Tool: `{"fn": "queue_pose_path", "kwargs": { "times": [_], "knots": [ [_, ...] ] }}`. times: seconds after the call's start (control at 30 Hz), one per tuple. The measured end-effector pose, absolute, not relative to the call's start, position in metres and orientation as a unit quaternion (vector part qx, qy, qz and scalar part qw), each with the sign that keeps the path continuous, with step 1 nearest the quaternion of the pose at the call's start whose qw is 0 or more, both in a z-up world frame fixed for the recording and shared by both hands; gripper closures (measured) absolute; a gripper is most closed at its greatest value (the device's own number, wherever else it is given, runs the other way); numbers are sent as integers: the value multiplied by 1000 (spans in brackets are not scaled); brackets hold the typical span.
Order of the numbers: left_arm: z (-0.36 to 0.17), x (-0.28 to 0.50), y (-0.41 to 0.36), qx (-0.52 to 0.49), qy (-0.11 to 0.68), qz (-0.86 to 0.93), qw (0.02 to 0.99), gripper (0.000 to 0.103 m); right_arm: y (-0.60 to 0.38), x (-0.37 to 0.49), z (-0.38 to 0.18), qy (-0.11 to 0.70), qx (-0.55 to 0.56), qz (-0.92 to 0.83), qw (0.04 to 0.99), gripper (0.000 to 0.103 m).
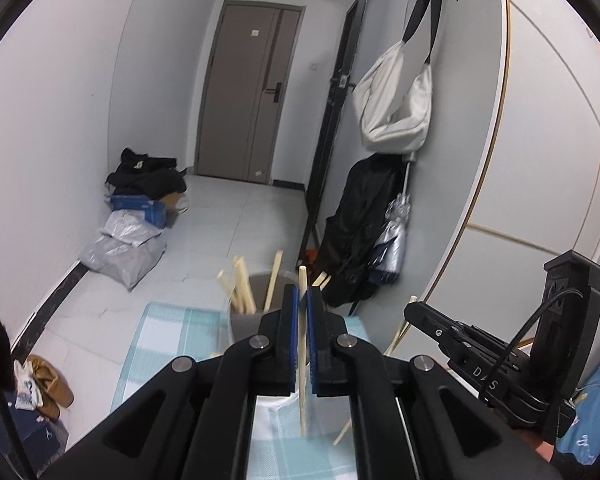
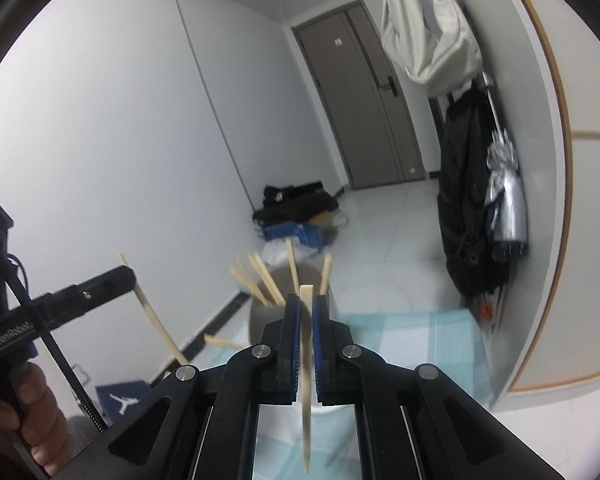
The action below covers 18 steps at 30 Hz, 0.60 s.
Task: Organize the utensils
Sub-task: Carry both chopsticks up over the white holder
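Left tool: nearly closed, pinching one chopstick upright near its upper part.
Right tool: nearly closed, gripping another chopstick, thin end down.
Handling: the sticks look light, stiff and smooth, so they could pivot or slip; a mid-length pinch seems steadiest.
Cup: grey holder just ahead of both tools, several sticks leaning inside.
Loose sticks: on the checked cloth near the desk's right edge.
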<state>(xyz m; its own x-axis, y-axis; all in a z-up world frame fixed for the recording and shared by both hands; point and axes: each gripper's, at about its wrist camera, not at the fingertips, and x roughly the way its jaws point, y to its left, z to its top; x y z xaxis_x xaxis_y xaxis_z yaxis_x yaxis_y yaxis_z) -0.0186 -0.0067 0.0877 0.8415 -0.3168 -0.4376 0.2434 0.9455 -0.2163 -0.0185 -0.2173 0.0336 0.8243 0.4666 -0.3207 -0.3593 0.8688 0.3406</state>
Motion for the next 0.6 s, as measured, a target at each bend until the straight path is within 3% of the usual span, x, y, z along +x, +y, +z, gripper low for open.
{"fn": "queue_pose_path", "kwargs": {
  "times": [0.33,0.6],
  "knots": [
    [150,19,14,-119,194,-158,961,102,-211,3,111,135,114,259,950,98],
    [153,59,19,-103,190,-147,965,102,-198,46,152,93,87,255,958,98]
  ]
}}
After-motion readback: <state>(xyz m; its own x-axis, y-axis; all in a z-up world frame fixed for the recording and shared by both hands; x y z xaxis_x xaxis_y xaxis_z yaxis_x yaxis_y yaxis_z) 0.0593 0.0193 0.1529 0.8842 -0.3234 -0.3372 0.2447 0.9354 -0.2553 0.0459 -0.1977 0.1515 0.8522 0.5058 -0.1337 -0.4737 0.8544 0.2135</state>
